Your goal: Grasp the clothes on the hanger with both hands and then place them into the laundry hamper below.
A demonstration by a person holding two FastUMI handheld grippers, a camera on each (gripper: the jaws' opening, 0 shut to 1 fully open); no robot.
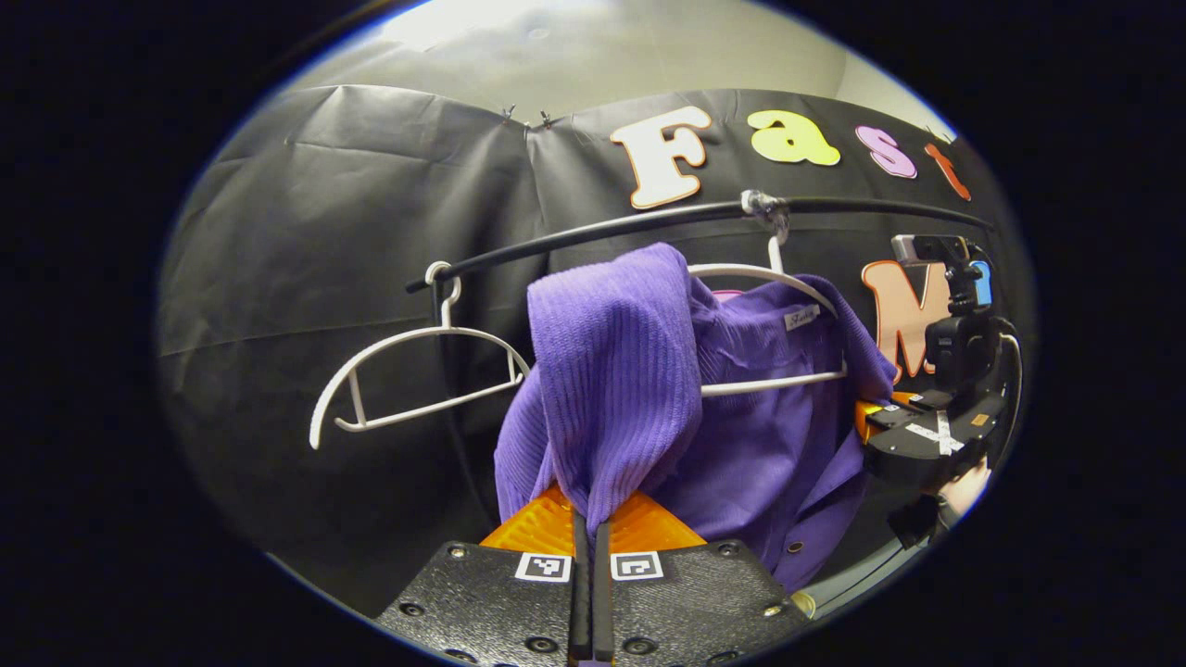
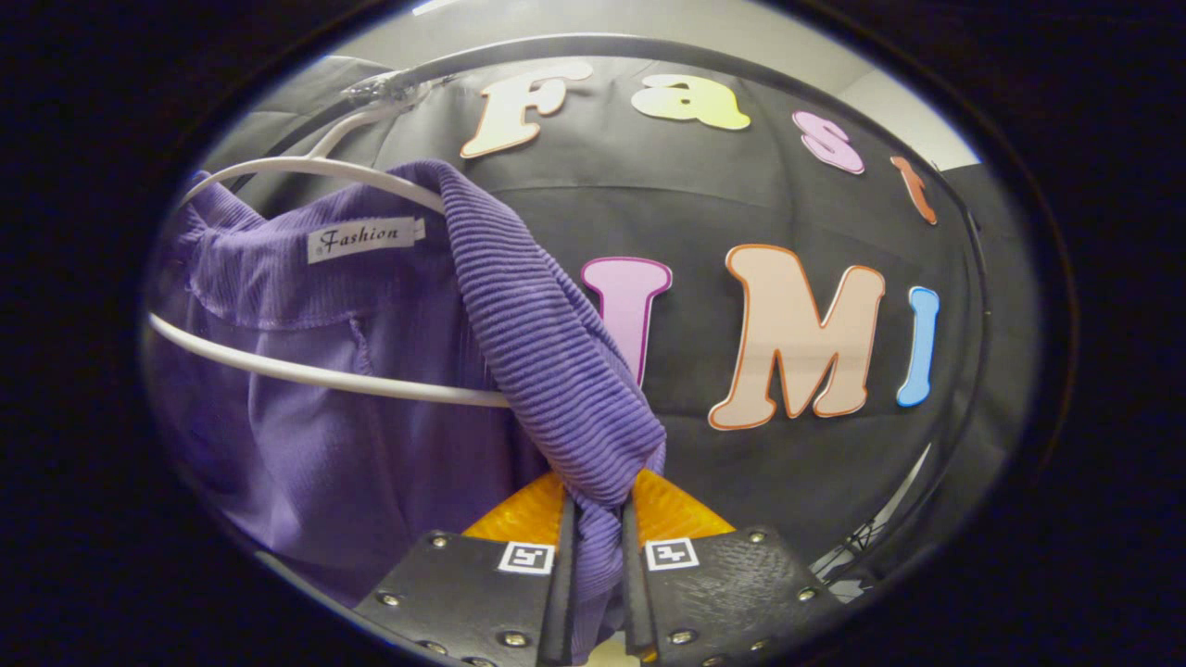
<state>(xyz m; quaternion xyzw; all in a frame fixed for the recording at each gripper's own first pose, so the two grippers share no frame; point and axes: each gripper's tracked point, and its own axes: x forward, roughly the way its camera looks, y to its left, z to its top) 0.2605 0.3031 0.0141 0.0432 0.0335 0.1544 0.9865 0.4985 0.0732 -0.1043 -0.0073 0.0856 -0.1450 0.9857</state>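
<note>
A purple ribbed garment (image 1: 616,371) hangs on a white hanger (image 1: 769,274) from a black rail (image 1: 649,222). My left gripper (image 1: 590,519) is shut on the garment's left shoulder, which is pulled up off the hanger's end. In the right gripper view the same purple garment (image 2: 547,352) drapes over the white hanger (image 2: 315,375), and my right gripper (image 2: 598,523) is shut on a fold of its right shoulder. The right gripper (image 1: 880,417), held by a hand, also appears at the far right of the left gripper view, against the cloth.
A second white hanger (image 1: 417,375) hangs bare on the rail to the left of the garment. The black cloth wall stands close behind the rail. A pale ceiling shows above it.
</note>
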